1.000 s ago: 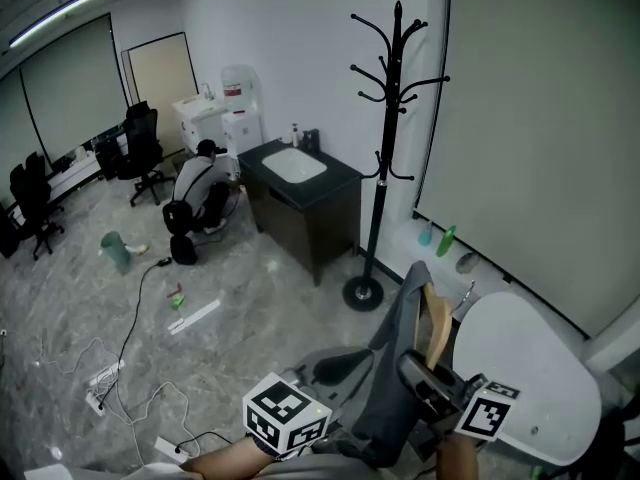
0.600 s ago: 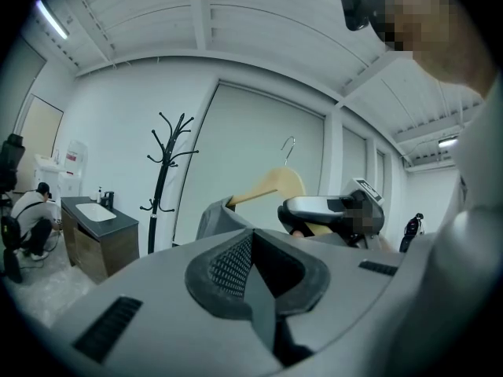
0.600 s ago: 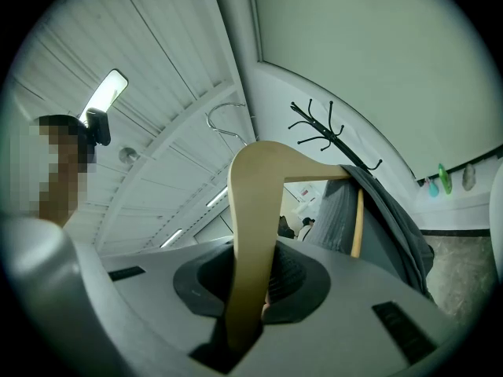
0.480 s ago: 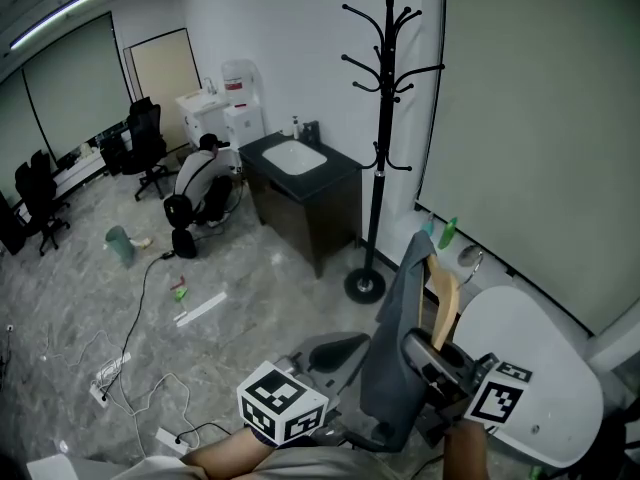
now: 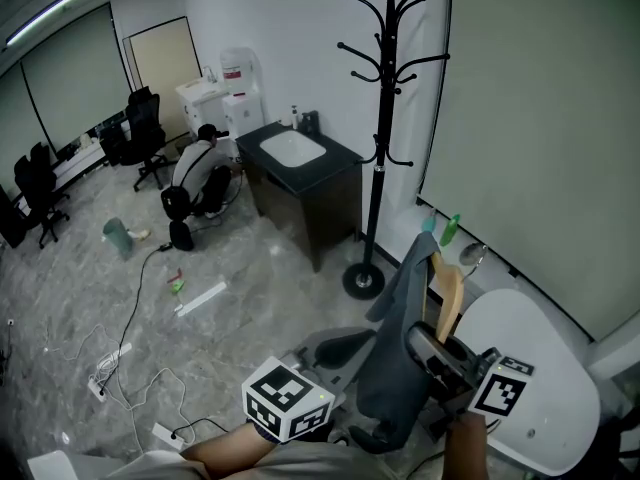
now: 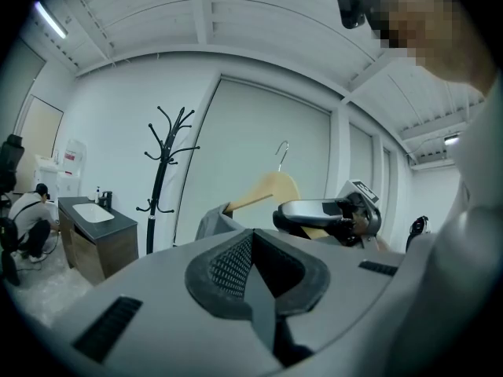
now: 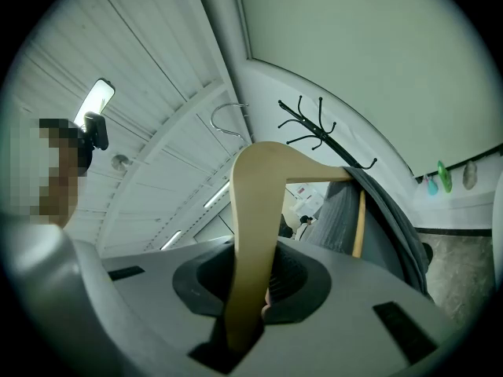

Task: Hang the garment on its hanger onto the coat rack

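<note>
"At the lower edge of the head view, what is cut off or concealed?" asks the checker.

"The left gripper point(image 6: 263, 277) appears there only as its marker cube, with its jaws out of sight. The left gripper view shows them together with nothing between them. The gray garment point(image 5: 395, 368) covers one arm of the wooden hanger point(image 5: 447, 293). Its lower edge cannot be separated from the dark shapes beneath it. The print on the water dispenser point(image 5: 240, 93) is too small to read."

"State of the right gripper?"

"The right gripper point(image 7: 255, 289) is clamped on the bare arm of the hanger. The hanger is held in the air beside the round white table point(image 5: 540, 368), with the garment draped on it. It is well apart from the coat rack point(image 5: 378, 138). The metal hook point(image 7: 228, 120) touches nothing."

"Quantities?"

"Two grippers, one hanger, one garment and one coat rack. One person point(image 5: 195, 173) crouches by the sink cabinet point(image 5: 300, 183). Two bottles point(image 5: 450, 230) stand at the foot of the wall behind the rack."

"Change from one second earlier?"

"In the head view the hanger and garment stand slightly higher and further right. The top of the rack lies closer to the upper edge. The grip on the hanger is unchanged."
</note>
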`<move>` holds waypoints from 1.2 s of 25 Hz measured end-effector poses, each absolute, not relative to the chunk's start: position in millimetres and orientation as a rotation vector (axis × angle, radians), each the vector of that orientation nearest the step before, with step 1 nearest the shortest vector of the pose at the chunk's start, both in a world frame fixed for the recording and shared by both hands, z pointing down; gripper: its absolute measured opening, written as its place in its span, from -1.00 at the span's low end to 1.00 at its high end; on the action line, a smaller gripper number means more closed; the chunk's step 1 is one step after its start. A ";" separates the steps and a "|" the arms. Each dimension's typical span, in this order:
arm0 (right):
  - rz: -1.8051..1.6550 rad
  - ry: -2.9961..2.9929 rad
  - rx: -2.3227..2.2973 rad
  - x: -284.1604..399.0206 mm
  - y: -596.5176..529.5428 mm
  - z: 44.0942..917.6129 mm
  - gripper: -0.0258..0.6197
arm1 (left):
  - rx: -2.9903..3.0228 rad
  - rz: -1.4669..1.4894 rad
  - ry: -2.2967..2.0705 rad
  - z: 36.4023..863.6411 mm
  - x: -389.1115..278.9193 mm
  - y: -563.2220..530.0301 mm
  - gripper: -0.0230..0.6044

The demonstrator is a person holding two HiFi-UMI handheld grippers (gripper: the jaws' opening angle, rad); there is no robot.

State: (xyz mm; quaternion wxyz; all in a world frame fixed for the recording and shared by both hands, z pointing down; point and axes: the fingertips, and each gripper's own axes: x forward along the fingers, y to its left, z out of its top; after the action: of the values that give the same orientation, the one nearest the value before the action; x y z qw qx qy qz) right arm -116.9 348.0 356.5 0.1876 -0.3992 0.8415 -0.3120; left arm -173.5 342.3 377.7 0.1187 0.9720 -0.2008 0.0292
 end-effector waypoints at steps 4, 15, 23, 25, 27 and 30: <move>-0.903 2.347 -1.145 -99.4 310.4 368.2 -0.73 | 2.850 0.088 -0.558 386.3 -156.4 300.7 -0.91; -0.860 2.337 -1.240 -48.4 175.5 366.7 -0.73 | 2.897 0.073 -0.433 378.8 -107.0 143.1 -0.91; -0.765 2.363 -1.302 -3.2 91.6 348.7 -0.73 | 2.905 0.076 -0.375 375.7 -76.0 60.9 -0.91; -0.748 2.376 -1.297 7.8 72.5 343.0 -0.73 | 2.904 0.078 -0.377 374.7 -68.9 43.4 -0.91; -0.744 2.387 -1.287 20.2 53.6 341.3 -0.73 | 2.901 0.081 -0.386 375.6 -60.7 26.4 -0.91; -0.757 2.411 -1.264 44.1 19.9 344.9 -0.73 | 2.898 0.085 -0.414 379.2 -42.9 -4.4 -0.91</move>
State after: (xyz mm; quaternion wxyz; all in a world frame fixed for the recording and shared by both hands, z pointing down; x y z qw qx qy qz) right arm 44.1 19.9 344.9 0.1574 -0.4418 0.8426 -0.2647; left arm -42.9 -4.4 379.2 0.1062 0.9839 -0.1406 0.0288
